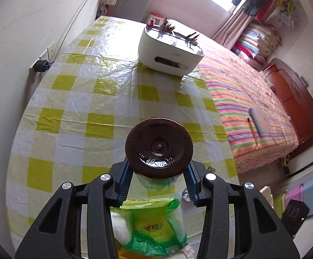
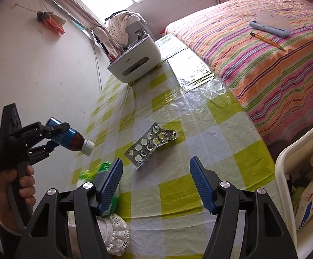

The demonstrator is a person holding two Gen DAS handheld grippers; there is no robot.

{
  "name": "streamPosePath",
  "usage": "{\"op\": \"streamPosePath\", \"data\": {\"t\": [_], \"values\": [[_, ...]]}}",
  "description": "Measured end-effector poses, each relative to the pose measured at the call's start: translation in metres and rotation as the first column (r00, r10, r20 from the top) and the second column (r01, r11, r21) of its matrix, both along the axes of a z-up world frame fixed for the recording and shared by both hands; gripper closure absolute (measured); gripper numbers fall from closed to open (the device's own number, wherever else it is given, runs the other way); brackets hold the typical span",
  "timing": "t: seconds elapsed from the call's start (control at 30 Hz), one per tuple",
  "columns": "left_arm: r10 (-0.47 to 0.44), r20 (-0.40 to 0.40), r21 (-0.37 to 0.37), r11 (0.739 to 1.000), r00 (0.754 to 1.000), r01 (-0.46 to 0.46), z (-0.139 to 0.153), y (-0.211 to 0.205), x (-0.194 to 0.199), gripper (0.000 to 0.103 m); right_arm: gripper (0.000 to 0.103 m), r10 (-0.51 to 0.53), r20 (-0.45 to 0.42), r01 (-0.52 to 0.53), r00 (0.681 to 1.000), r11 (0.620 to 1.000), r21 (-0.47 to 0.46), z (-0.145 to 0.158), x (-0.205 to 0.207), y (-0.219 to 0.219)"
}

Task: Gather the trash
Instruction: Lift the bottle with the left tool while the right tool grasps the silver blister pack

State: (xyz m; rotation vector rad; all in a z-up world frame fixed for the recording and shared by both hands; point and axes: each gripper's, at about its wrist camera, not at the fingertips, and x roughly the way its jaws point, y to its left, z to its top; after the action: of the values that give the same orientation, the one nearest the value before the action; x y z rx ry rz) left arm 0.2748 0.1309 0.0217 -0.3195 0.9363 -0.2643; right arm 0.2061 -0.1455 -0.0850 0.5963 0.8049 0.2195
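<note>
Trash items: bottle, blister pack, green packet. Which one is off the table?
The bottle, clamped in the left gripper in the air; blister pack and green packet lie on the tablecloth.

A white organiser box (image 2: 134, 62) stands on the checked tablecloth (image 2: 178, 129); a pencil (image 2: 266, 41) lies on the striped bedspread (image 2: 264, 64).

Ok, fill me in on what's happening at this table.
A person is clearing trash with two handheld grippers. The left gripper is shut on a small dark drink bottle, held tilted above the checked tablecloth. The right gripper is open and empty, pointing at a used pill blister pack lying on the cloth. A white bin at the right already holds a carton and a bottle.
</note>
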Motion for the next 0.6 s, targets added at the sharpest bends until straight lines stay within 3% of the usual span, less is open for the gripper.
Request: {"op": "streamPosePath", "data": {"t": [0.1,0.33,0.5,0.6], "values": [[0.008,0.033,-0.091,0.996,0.999,-0.005,0.016,0.006,-0.016,0.061,0.040,0.037,-0.040,-0.037,0.998,0.999,0.005,-0.002,0.009,0.015],[0.050,0.076,-0.210,0.977,0.996,-0.033,0.034,0.020,-0.048,0.061,0.040,0.035,-0.112,-0.038,0.993,0.999,-0.027,-0.003,0.031,0.039],[0.052,0.120,-0.227,0.973,0.991,-0.024,0.042,0.023,-0.073,0.061,0.040,-0.021,-0.224,0.006,0.974,0.998,-0.068,-0.008,0.058,0.046],[0.037,0.141,-0.249,0.968,0.989,0.000,0.046,0.021,-0.082,0.061,0.040,-0.058,-0.289,0.056,0.955,0.998,-0.015,-0.015,0.068,0.043]]}}
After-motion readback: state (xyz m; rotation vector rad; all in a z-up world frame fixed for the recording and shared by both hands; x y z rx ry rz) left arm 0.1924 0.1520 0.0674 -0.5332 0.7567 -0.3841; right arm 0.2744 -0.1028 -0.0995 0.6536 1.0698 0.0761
